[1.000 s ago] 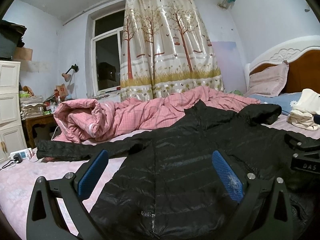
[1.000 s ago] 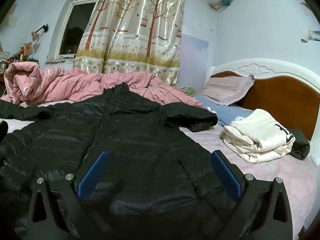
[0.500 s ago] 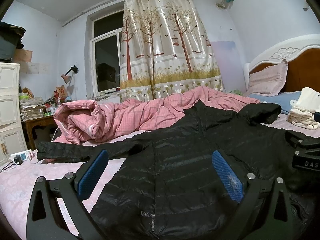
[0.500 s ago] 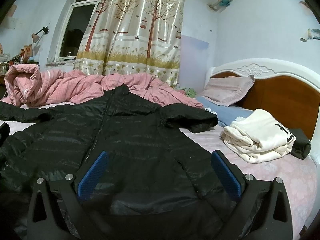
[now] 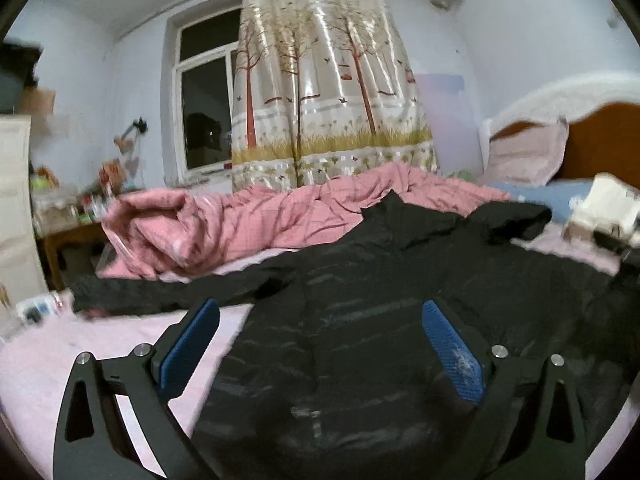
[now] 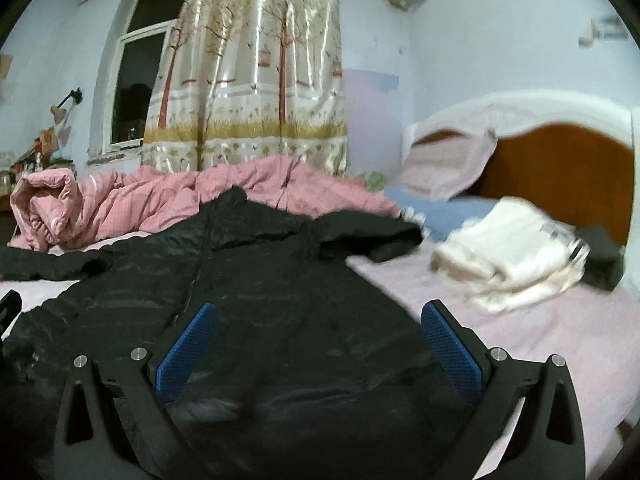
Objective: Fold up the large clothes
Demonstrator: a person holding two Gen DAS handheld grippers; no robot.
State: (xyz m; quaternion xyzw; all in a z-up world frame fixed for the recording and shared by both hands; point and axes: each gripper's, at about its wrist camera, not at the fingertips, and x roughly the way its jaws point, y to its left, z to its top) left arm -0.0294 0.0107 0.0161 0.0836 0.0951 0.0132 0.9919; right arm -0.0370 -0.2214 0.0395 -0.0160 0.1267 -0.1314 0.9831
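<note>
A black quilted jacket (image 5: 360, 320) lies spread flat on the bed, zip up, with one sleeve (image 5: 160, 294) stretched out to the left and the other sleeve (image 6: 372, 240) reaching right towards the pillows. My left gripper (image 5: 320, 344) hovers open over the jacket's lower left part, blue pads wide apart, nothing between them. My right gripper (image 6: 318, 344) also stands open above the jacket (image 6: 260, 300) near its lower right hem, holding nothing. Both views are blurred by motion.
A rumpled pink quilt (image 5: 240, 224) lies behind the jacket. Folded cream clothes (image 6: 508, 252) and a dark item (image 6: 604, 256) sit by the wooden headboard (image 6: 560, 176), with pillows (image 6: 444, 164). Pink bedsheet (image 6: 520, 332) shows to the right. A cluttered side table (image 5: 68, 220) stands at the left.
Both grippers have shifted slightly, the views blurring and tilting; the right gripper's view has swung a little leftward. Both stay open and the jacket lies unchanged.
</note>
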